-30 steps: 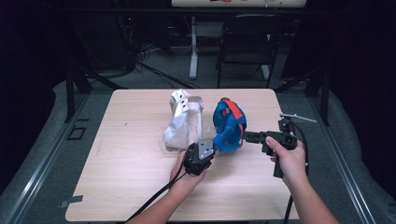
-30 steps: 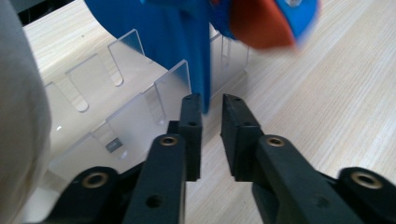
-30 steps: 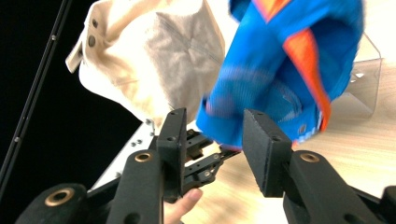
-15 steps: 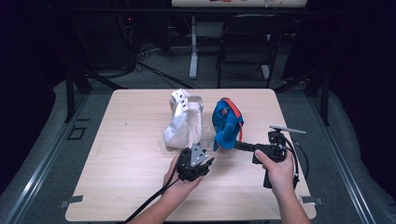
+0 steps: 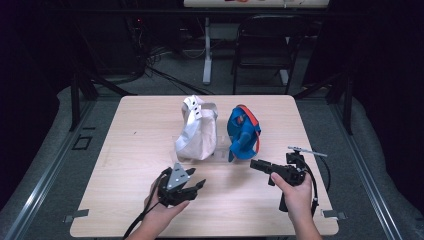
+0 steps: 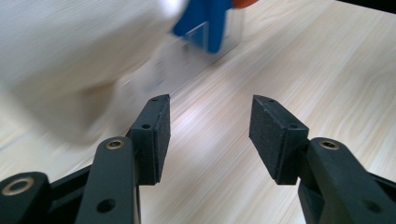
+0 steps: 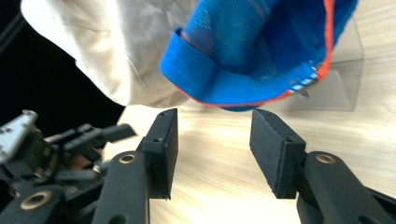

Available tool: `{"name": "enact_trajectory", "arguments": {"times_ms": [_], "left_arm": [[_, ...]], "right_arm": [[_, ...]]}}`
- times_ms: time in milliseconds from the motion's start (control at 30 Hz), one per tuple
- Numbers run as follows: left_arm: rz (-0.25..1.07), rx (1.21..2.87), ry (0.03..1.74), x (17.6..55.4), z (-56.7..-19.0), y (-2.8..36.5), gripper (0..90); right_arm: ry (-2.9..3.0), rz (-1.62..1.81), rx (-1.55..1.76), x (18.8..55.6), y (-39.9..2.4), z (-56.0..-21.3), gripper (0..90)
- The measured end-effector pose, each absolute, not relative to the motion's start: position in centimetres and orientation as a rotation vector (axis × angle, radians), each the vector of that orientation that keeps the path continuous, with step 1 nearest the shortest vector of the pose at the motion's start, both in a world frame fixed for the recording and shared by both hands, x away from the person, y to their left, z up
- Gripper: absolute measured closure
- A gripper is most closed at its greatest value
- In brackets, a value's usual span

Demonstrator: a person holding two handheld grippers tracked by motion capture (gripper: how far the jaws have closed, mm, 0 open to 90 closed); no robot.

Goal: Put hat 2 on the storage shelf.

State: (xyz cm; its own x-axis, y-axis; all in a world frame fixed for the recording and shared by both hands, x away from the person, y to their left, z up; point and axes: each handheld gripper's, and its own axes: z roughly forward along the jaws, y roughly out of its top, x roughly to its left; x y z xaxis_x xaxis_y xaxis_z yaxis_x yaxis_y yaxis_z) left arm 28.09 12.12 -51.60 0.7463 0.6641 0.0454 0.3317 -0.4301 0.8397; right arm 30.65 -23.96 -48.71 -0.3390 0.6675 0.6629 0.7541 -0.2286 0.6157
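Clearly visible: white fabric cap (image 5: 198, 135) and blue cap with orange trim (image 5: 243, 131), side by side mid pale wooden table (image 5: 125, 150).
Left gripper (image 6: 208, 133): jaws parted, empty.
Right gripper (image 7: 212, 147): jaws parted, empty.
Hard to read: caps blurred, cropped.

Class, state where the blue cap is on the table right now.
In the high view, the blue cap stands right of centre on the table, beside the white cap, ahead of the right gripper.

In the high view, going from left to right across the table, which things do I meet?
Left tongs → white cap → blue cap → right tongs.
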Motion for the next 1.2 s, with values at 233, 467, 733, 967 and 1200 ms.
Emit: {"name": "enact_trajectory", "arguments": {"times_ms": [233,467,733,967,1200], "left_arm": [[0.481,2.035,0.856,27.6,-52.4,18.6,46.3],[0.473,1.981,0.999,27.1,-53.1,24.5,45.3],[0.485,1.925,1.106,26.4,-54.3,28.7,46.0],[0.496,1.93,1.114,25.6,-55.1,29.7,47.2],[0.514,1.892,1.173,25.9,-56.0,30.1,45.8]], "right_arm": [[-1.979,-1.617,-1.757,29.8,-24.3,-50.0,51.1],[-2.011,-1.594,-1.735,28.9,-24.6,-50.9,54.1],[-2.113,-1.611,-1.689,27.9,-24.2,-52.1,57.5],[-2.266,-1.613,-1.716,26.9,-23.3,-52.6,53.2],[-2.303,-1.614,-1.754,26.3,-22.6,-54.0,53.0]]}}
